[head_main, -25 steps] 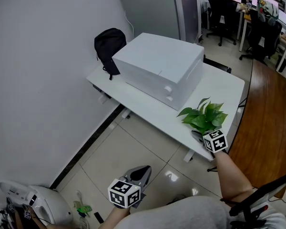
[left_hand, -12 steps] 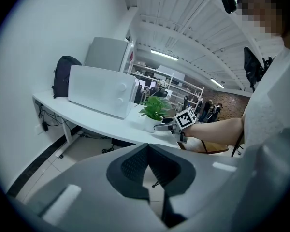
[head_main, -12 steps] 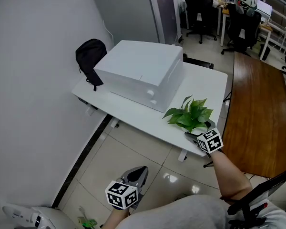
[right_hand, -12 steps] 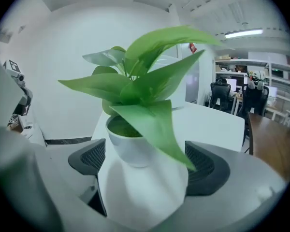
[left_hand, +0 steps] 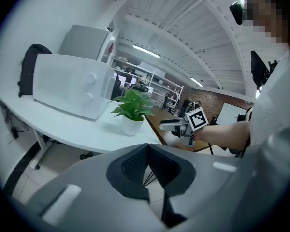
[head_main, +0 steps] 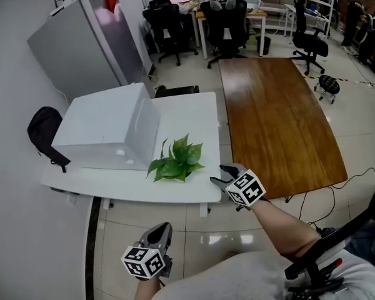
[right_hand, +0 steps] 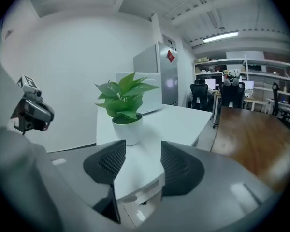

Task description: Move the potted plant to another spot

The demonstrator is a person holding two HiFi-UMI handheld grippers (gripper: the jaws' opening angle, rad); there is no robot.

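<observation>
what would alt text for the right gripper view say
A potted plant in a white pot stands on a white table, just beyond the right gripper, whose jaws have just been closing with nothing between them.

In the head view, the table (head_main: pixel 190 112) takes the left centre. On it, the box (head_main: pixel 106 133) stands left, with the potted plant (head_main: pixel 175 161) just right of it. The backpack (head_main: pixel 42 133) is far left, the wooden table (head_main: pixel 281 124) right, and the fridge (head_main: pixel 87 49) upper left.

White table (head_main: pixel 189 115) with a large white box (head_main: pixel 106 136) and, beside it, a potted plant (head_main: pixel 175 162) near the front edge.
</observation>
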